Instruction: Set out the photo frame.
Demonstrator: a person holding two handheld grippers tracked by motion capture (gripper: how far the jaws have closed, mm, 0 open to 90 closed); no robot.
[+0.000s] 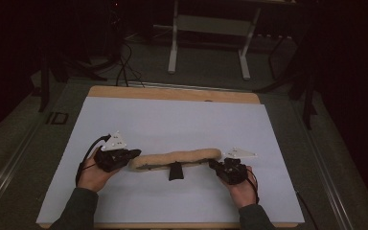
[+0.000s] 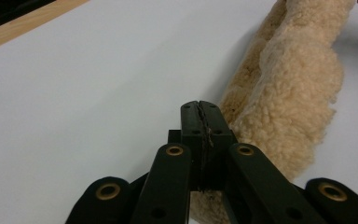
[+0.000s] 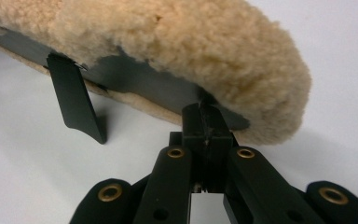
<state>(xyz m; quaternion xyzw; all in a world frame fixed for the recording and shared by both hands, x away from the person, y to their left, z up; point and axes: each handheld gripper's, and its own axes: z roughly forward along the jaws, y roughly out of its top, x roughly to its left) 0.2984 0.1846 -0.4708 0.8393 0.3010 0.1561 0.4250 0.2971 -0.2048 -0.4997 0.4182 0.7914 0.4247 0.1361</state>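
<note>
Lying between both shut hand-held grippers (image 1: 133, 154) (image 1: 214, 165), a fleece pad (image 1: 177, 156), right one pinching its edge.

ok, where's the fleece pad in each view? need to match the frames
High view: fleece pad lies lengthwise low in the middle, between the two grippers.
Left gripper view: right side, running from the top right corner down beside the shut jaws.
Right gripper view: across the top, arching over the jaws.
Shared landmark: the white sheet under it.

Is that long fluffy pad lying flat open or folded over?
Folded over. The fleece pad curls lengthwise, woolly side out, around a dark inner lining, with a black strap hanging out of it.
</note>
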